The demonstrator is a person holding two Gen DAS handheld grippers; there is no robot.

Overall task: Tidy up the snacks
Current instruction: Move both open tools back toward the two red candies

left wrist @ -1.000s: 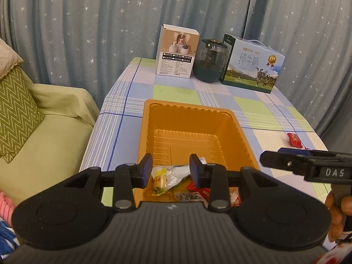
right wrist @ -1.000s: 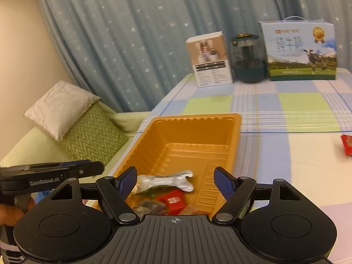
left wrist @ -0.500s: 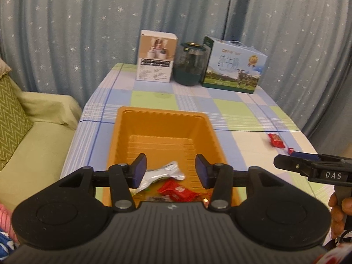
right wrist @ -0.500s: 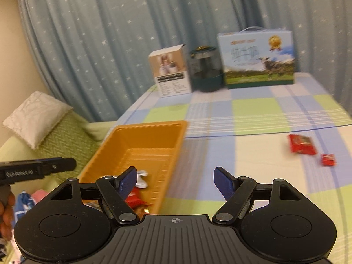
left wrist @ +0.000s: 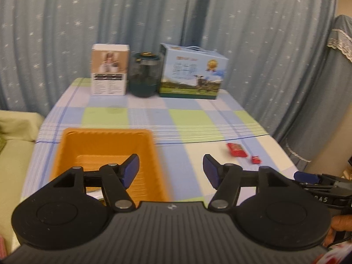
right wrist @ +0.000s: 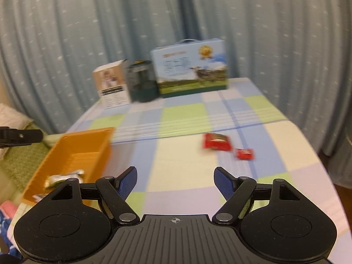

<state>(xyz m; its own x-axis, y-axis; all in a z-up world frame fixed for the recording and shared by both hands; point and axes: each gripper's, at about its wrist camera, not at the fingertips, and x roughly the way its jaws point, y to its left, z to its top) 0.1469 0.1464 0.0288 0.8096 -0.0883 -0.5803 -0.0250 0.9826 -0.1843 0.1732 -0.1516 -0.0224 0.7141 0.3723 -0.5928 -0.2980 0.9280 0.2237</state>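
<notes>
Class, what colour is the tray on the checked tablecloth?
Orange. The tray shows best in the left wrist view.

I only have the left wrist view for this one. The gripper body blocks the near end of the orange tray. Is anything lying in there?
Observer: Yes. The right wrist view shows a silver wrapper lying at the near end of the orange tray.
Operator: And the right gripper? I only see its side.
Observer: Its jaws stand wide open with nothing between them.
</notes>
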